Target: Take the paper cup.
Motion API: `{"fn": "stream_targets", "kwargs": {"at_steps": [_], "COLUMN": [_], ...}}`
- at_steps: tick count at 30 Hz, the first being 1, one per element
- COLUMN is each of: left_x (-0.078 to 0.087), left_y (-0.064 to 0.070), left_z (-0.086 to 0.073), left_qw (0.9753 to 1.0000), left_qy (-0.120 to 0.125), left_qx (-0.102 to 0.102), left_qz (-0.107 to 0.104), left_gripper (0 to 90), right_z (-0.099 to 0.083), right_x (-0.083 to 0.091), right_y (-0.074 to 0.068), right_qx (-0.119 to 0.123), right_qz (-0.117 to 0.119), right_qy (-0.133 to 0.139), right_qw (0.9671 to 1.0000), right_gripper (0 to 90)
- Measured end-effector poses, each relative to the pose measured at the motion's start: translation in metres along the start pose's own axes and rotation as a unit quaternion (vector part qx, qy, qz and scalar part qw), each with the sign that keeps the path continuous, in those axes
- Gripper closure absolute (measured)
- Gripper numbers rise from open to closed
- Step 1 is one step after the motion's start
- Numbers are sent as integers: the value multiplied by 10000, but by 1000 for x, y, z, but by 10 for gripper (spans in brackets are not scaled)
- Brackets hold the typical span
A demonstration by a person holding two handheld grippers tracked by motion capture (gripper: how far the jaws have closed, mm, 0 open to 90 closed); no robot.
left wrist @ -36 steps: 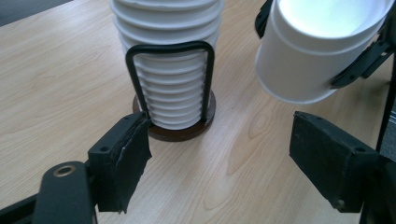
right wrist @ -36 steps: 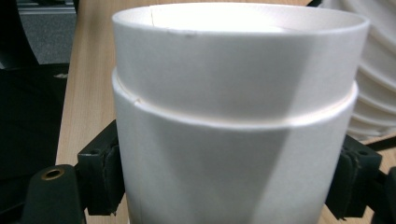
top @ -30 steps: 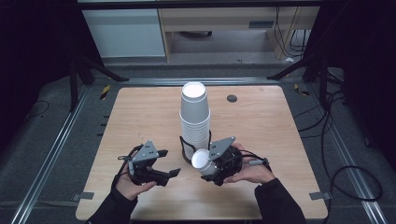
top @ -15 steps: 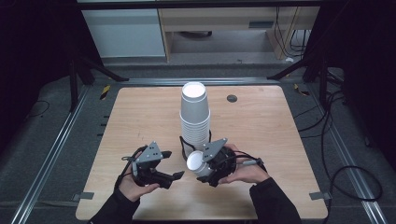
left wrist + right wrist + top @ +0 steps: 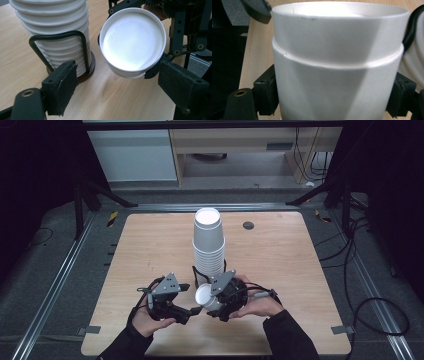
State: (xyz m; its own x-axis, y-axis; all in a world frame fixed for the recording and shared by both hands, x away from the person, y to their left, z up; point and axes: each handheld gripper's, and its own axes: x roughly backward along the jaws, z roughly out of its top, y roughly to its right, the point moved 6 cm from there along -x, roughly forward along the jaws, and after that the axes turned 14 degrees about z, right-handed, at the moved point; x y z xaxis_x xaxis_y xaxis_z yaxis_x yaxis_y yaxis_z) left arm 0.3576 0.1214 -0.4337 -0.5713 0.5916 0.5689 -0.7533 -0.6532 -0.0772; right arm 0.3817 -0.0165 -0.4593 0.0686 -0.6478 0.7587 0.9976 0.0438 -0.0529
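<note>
A tall stack of white paper cups (image 5: 209, 245) stands in a black wire holder (image 5: 60, 37) on a round base at the table's middle. My right gripper (image 5: 216, 302) is shut on two nested white cups (image 5: 204, 296) lying sideways, mouth turned to the left gripper. In the right gripper view the nested cups (image 5: 337, 62) sit between both pads (image 5: 268, 96). My left gripper (image 5: 189, 299) stands open just left of that mouth. In the left gripper view the cup mouth (image 5: 132, 40) hangs above and between the open pads (image 5: 62, 90), with the stack (image 5: 52, 32) at the left.
The wooden table (image 5: 150, 245) has a small dark round hole (image 5: 248, 225) at the back right. Metal rails (image 5: 65, 270) and cables (image 5: 380, 315) run along the floor on both sides. A white cabinet (image 5: 132, 150) stands beyond the table.
The right gripper has brought the nested cups a little left and nearer the front edge. The left gripper has edged right, so the two now stand closer together.
</note>
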Motion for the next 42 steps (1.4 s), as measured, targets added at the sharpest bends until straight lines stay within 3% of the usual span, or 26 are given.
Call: {"fn": "stream_targets", "kwargs": {"at_steps": [42], "left_x": [-17], "left_y": [5], "left_z": [-1], "left_qw": [9994], "left_qy": [-222], "left_qx": [54], "left_qz": [-272], "left_gripper": [171], "right_z": [15], "right_x": [-22], "right_y": [-2], "right_qx": [129], "right_qz": [103], "right_qy": [-183], "right_qw": [9997], "right_gripper": [177]}}
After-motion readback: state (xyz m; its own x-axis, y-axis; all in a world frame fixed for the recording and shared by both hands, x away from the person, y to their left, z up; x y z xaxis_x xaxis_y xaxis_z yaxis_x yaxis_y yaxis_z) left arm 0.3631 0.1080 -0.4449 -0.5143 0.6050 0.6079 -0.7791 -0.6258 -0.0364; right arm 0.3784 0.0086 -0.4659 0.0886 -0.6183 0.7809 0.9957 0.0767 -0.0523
